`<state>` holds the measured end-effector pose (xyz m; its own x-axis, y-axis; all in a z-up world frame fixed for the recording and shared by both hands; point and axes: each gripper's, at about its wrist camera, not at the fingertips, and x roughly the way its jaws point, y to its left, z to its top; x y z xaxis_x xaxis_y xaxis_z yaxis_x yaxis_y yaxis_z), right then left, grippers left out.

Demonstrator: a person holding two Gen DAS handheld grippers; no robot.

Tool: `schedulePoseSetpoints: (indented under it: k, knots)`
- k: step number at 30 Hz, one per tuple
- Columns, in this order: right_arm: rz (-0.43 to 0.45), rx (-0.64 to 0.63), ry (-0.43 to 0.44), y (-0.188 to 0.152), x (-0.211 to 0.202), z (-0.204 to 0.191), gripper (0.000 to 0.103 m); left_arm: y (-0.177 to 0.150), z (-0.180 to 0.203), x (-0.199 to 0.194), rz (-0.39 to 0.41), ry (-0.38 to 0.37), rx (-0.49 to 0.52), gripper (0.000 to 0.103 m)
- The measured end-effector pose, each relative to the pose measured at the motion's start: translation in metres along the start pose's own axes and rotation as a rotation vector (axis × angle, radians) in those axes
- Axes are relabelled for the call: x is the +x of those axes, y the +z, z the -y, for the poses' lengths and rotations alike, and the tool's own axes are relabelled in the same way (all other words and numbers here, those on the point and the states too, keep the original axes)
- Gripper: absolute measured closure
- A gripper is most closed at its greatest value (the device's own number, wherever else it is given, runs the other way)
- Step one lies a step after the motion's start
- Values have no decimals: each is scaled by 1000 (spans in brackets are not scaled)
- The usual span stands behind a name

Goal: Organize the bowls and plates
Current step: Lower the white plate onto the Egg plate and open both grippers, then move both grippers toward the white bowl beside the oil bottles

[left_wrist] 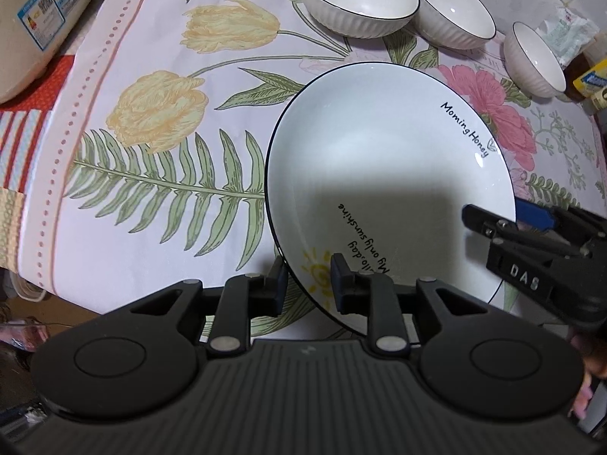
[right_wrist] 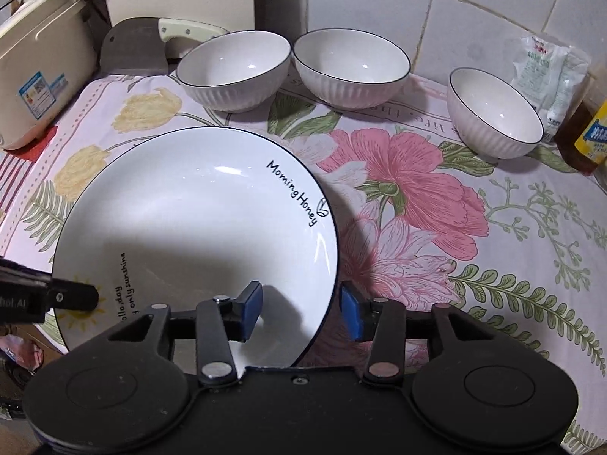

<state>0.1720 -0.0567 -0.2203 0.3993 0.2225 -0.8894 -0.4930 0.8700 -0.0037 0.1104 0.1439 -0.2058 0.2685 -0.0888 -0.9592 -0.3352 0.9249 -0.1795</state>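
Note:
A white plate with a dark rim and black lettering lies on the floral tablecloth. It also shows in the right wrist view. My left gripper straddles the plate's near-left rim, jaws open with a gap on both sides. My right gripper straddles the plate's right rim, jaws open wide and not touching it. The right gripper also shows in the left wrist view. Three white ribbed bowls stand at the back: left, middle, right.
A beige appliance stands at the back left, a cleaver beside it. A plastic packet and a honey-coloured bottle stand at the back right by the tiled wall. The table's front edge is close.

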Motion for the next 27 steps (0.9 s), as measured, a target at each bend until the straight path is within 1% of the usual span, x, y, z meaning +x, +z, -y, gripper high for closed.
schedulePoseSetpoints:
  k: [2, 3, 4, 5, 6, 10, 11, 14, 19, 22, 27]
  knots:
    - [-2, 5, -4, 1, -4, 2, 53, 0, 4, -7, 8, 25, 24, 79]
    - [2, 9, 3, 1, -8, 3, 52, -1, 6, -11, 12, 34, 33, 77]
    - [2, 14, 12, 2, -13, 4, 49, -1, 8, -15, 11, 41, 40, 75]
    - [-1, 16, 20, 2, -17, 5, 49, -2, 10, -19, 10, 46, 46, 69]
    - [-5, 12, 30, 3, -22, 5, 49, -3, 11, -23, 8, 49, 49, 65]
    - [-43, -37, 67, 3, -44, 1, 49, -8, 17, -47, 12, 60, 67, 62]
    - [-42, -46, 78, 2, -52, 0, 49, -10, 18, -53, 10, 59, 68, 62]
    - [-35, -68, 109, 2, -74, 0, 48, -14, 21, -71, 13, 52, 71, 54]
    - [-20, -114, 110, -2, -104, 0, 47, -24, 31, -95, 11, 62, 100, 51]
    - [-30, -128, 134, -5, -119, 2, 47, -31, 36, -109, 1, 72, 120, 50]
    - [-9, -171, 124, -10, -148, 9, 47, -40, 52, -137, 36, 90, 190, 46]
